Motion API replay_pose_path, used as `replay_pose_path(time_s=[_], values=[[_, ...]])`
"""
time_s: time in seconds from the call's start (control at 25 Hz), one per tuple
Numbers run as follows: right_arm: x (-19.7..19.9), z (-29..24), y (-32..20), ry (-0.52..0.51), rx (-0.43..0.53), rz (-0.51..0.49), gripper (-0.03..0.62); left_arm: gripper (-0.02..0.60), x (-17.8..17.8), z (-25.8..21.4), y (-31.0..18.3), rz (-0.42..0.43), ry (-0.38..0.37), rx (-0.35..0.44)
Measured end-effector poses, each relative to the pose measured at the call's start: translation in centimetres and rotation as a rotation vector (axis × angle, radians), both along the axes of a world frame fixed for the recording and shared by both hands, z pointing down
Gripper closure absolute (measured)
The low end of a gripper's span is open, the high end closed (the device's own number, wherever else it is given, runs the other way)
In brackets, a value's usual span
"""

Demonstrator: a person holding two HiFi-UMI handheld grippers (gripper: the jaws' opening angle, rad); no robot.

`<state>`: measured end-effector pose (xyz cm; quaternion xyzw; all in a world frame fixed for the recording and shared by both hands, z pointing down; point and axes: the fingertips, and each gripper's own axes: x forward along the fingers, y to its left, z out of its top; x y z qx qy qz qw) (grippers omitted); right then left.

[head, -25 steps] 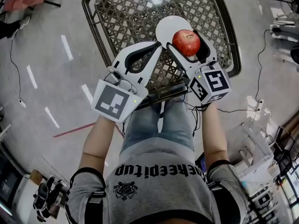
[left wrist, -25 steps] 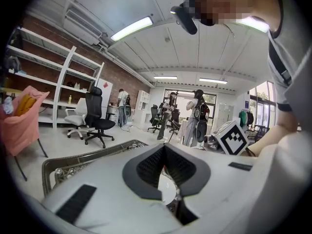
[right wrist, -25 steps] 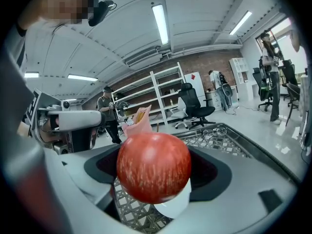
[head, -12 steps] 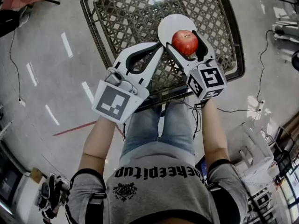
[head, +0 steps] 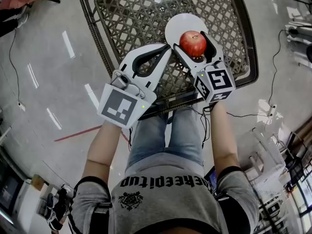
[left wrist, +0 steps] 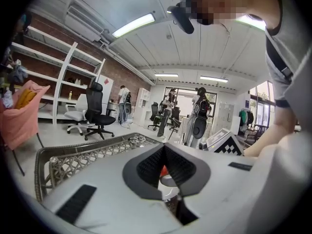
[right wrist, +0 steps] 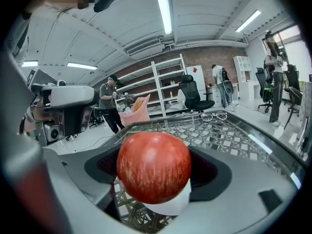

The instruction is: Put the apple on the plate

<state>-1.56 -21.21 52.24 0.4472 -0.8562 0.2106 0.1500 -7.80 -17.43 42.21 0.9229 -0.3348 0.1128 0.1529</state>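
- Two white hand-held grippers reach out over a dark-rimmed metal lattice table [head: 126, 13], which lies at 12 o'clock from the person.
- The right gripper [head: 191, 40] has its jaws spread about as wide as the fruit and closed on a round red apple [head: 193, 43], one black pad pressed against each side.
- In the right gripper view the red apple [right wrist: 153, 173] fills the space between the jaws of the right gripper [right wrist: 153, 150].
- A round white plate [head: 176, 26] lies on the lattice directly under the apple, its bare part showing at 11 o'clock of the fruit.
- From the right gripper view the plate [right wrist: 168, 206] shows as a white edge just below the apple; whether the two touch cannot be told.
- The left gripper [head: 165, 48] sits at 8 o'clock of the right one, jaw tips pressed together with nothing between them.
- In the left gripper view the left gripper [left wrist: 165, 147] shows ribbed pads meeting at the tip, with a sliver of the red apple [left wrist: 164, 171] visible past them.
- A black office chair [left wrist: 95, 108] stands at 10 o'clock in that view.
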Motion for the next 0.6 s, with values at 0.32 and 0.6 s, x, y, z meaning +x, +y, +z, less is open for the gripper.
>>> replay_pose_path(time_s=[0.32, 0.6], values=[[-0.2, 1.2, 0.1, 0.008, -0.006, -0.007, 0.164, 0.563, 0.4, 1.6, 0.1, -0.001, 0.012, -0.020], [-0.4, 2.8, -0.6, 0.030, -0.019, -0.005, 0.164, 0.563, 0.4, 3.2, -0.2, 0.008, 0.010, -0.027]])
